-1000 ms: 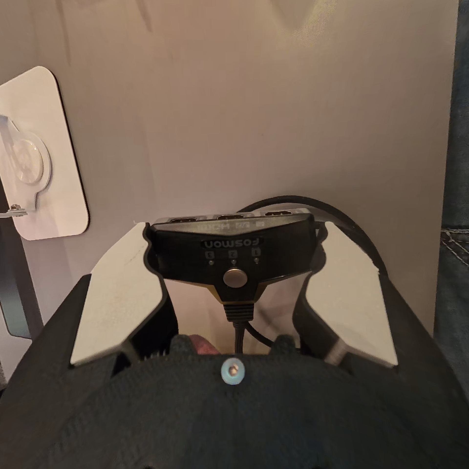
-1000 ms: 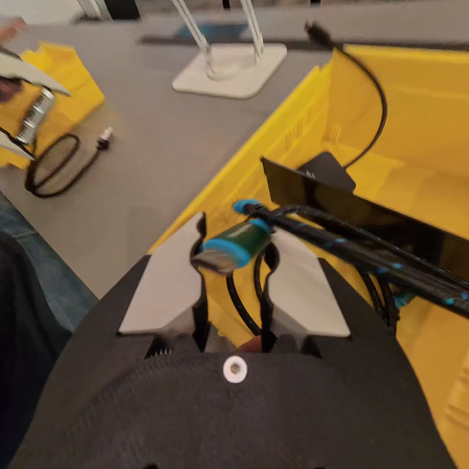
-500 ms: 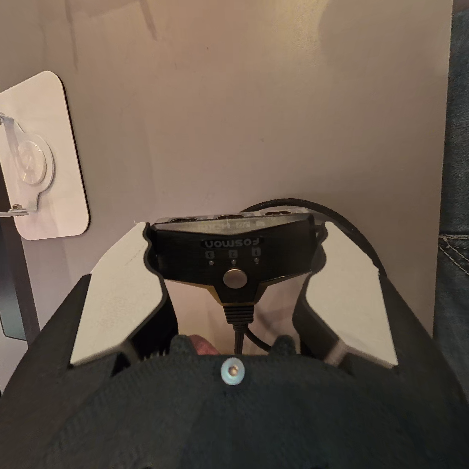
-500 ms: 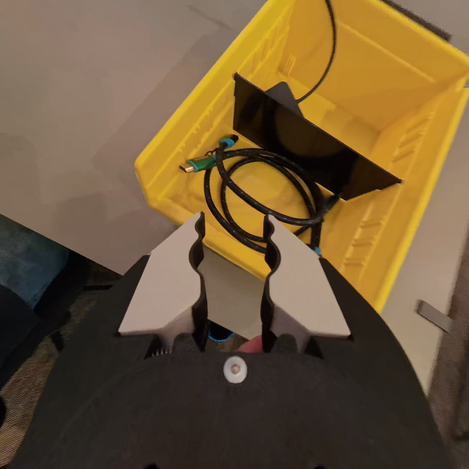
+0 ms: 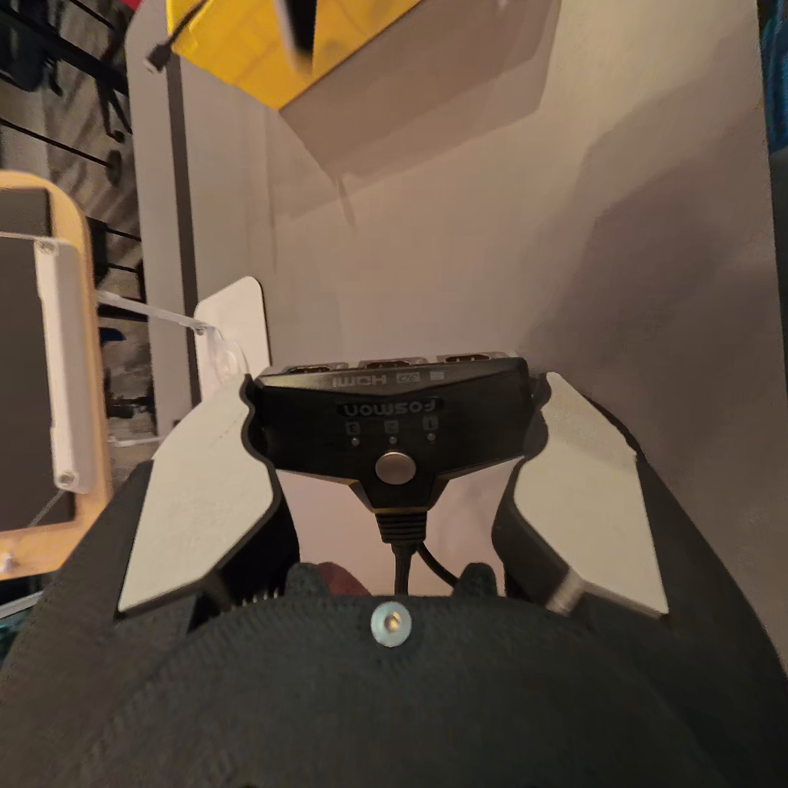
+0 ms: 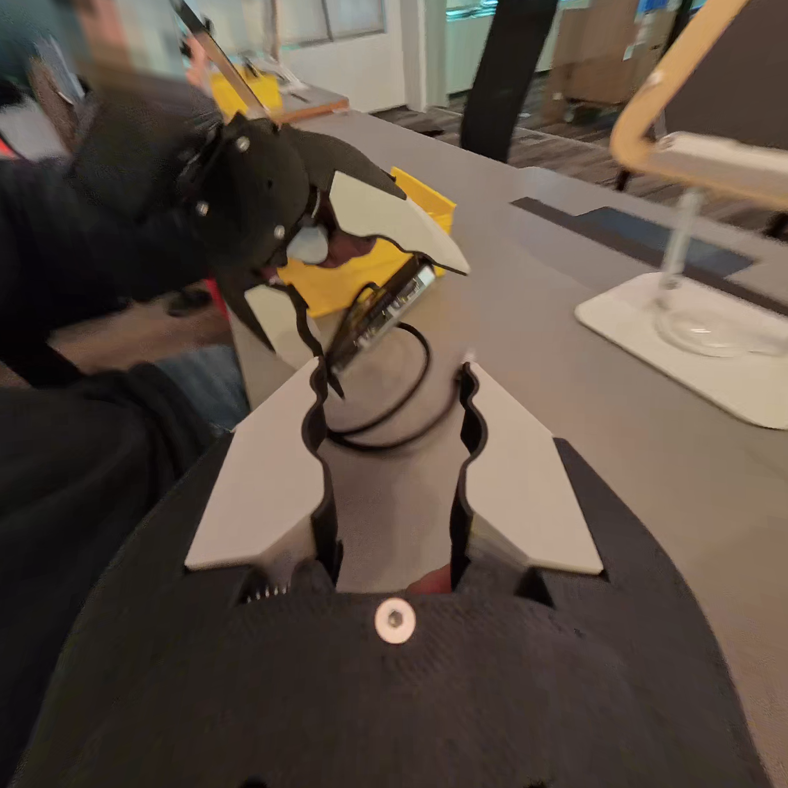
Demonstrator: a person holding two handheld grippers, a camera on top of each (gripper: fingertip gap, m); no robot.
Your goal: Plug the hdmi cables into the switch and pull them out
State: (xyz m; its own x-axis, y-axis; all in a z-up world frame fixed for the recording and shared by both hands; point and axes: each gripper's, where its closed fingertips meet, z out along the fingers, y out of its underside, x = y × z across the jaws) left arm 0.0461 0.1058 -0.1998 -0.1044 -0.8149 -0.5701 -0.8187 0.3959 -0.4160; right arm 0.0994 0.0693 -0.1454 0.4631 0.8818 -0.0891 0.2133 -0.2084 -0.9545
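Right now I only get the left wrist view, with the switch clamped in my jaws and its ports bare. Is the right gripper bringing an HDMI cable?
Observer: No. The right gripper is open, with nothing between its jaws.
Operator: Where is it aimed?
Observer: Straight at the left gripper, which holds the switch tilted above the grey table.
Operator: And the switch's own lead?
Observer: The black lead drops from the switch and loops on the table just ahead of the right gripper.
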